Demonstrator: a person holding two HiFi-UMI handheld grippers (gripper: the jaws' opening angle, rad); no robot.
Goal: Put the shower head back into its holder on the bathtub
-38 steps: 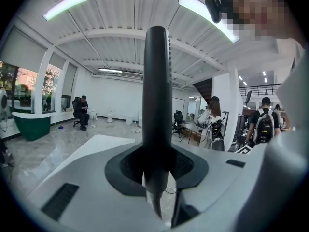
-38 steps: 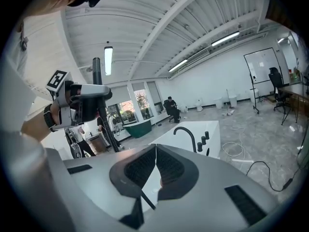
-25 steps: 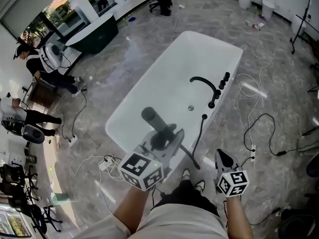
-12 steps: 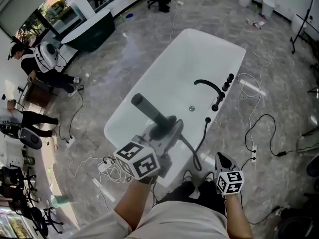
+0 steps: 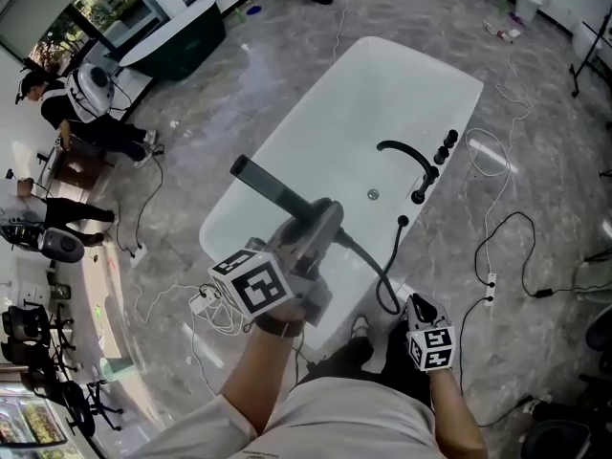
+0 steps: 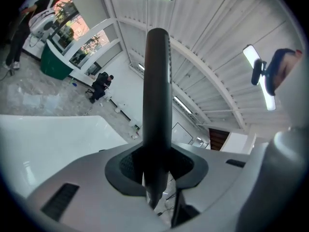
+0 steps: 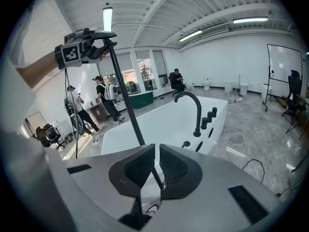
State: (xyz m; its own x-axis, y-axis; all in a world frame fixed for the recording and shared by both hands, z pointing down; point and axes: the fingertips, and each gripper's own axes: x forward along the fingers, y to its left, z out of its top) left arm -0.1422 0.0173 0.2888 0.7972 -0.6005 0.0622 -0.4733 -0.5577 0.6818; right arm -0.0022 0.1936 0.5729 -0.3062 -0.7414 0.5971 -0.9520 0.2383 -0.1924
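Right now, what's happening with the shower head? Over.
Left gripper shut on shower head, over bathtub. Right gripper shut, low. Hose dangling by tub rim.

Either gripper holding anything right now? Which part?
Left gripper clamps the black cylindrical shower head at its base, where the black hose joins; right gripper shut, empty.

Dark green tub [image 5: 177,46] on marble floor [image 5: 239,113]

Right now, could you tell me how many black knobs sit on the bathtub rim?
3 knobs, in a row on the bathtub rim right of the curved spout: near, middle, far. None seem hidden.
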